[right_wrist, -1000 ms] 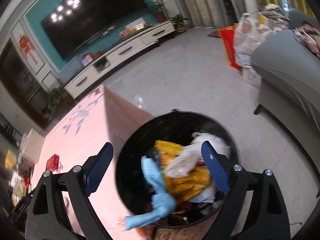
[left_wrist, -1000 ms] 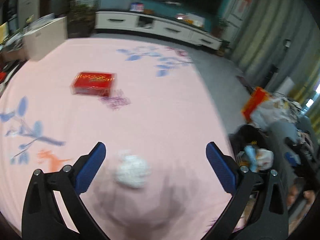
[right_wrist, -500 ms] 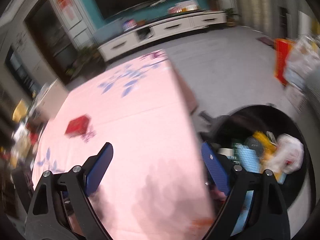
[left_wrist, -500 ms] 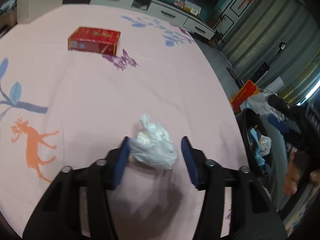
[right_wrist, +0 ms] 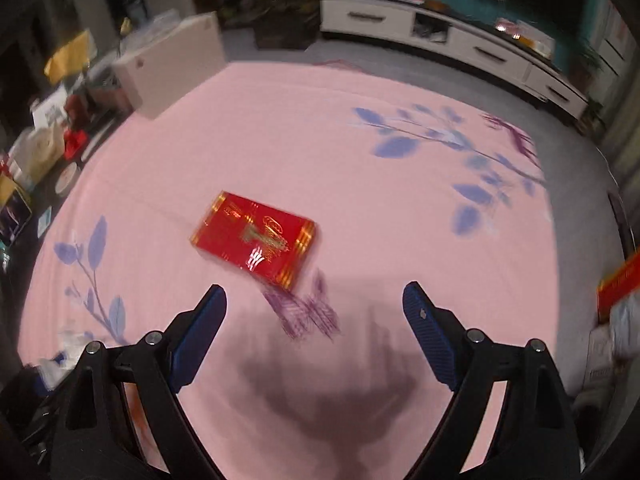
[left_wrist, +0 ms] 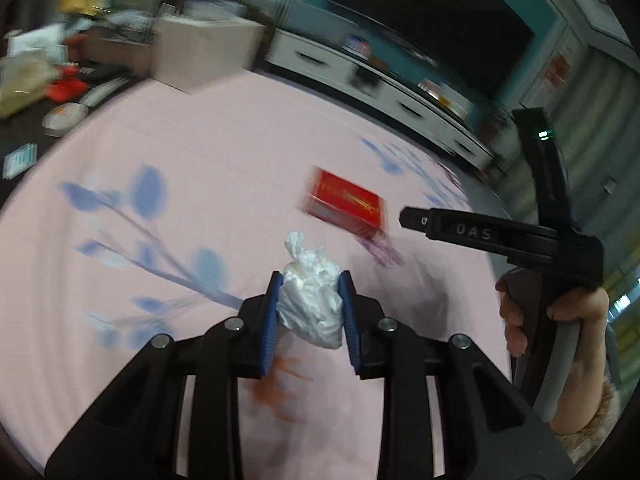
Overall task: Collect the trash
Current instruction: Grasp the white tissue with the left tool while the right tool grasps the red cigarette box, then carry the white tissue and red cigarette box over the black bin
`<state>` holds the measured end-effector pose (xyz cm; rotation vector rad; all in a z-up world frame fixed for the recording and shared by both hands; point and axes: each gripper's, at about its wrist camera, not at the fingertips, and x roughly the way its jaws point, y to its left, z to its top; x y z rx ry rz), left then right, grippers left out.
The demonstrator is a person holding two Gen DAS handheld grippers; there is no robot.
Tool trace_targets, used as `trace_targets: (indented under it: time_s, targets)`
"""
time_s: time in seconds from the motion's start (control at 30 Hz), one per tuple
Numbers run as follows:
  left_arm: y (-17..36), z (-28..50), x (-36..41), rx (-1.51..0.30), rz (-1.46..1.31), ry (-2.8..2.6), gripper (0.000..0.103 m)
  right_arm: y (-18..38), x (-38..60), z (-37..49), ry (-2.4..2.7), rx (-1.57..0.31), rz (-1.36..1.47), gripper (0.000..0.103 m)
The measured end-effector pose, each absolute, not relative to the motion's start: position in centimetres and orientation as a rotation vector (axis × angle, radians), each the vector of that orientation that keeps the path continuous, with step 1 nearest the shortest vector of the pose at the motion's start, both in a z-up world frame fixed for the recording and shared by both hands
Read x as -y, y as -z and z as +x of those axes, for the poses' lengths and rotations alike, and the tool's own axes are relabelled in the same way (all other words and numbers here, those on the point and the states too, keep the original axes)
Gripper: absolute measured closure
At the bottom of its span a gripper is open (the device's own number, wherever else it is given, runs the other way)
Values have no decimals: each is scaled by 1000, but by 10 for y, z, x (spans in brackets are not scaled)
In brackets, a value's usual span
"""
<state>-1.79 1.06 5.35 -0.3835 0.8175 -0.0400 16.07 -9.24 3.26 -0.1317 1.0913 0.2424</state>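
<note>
A crumpled white plastic wad [left_wrist: 310, 304] sits squeezed between the blue pads of my left gripper [left_wrist: 310, 280], whose jaws are still closing on it just above the pink tablecloth [left_wrist: 200, 160]. A red box with gold print [left_wrist: 346, 204] lies on the cloth beyond it. In the right wrist view, my right gripper [right_wrist: 314, 292] stands wide open over the cloth with nothing between its fingers. The red box [right_wrist: 256, 236] lies a little ahead of them, left of centre. A person's hand [left_wrist: 568, 312] grips the right tool's handle at the right edge of the left wrist view.
The tablecloth [right_wrist: 320, 140] carries blue leaf prints and purple marks. A white cabinet [right_wrist: 168, 76] and floor clutter [right_wrist: 52, 128] lie beyond the far left edge. A white TV bench [right_wrist: 440, 36] lines the back wall. A red bag [right_wrist: 618, 284] sits past the right edge.
The left jaws came together around the white wad and now press on it. The right gripper swung from above the black trash bin to over the table, near the red box.
</note>
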Motion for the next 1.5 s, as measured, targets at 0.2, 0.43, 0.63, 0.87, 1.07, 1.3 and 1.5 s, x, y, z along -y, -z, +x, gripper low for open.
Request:
trace_targets:
  time_s: [0.2,0.43,0.63,0.87,1.07,1.3,1.5]
  targets:
    - [-60,-22,-41,-803,-499,60,73,-19,42,187,-346,-1157,-339,15]
    - [-63,-27,-46,-798,-544,83,70,2,17,197,-450,-1206,-472,15]
    - [-60,-24,-46,-804,-556,90,70,18,25,210,-435,-1169,-485,14]
    - [-57,-20,-47,-808,-552,97,70,16,45,212,-417,-1211,-341,32]
    - [-55,-17,-45,-811,-537,101,70,12,57,183,-376,-1231,-180,42]
    - [-59,-21,-40,-798,-514,101,70,-7,94,135,-373,-1192,50,44]
    - [-57,-23,-23,-810,-463,131,70,-27,135,71,-364,-1077,210,44]
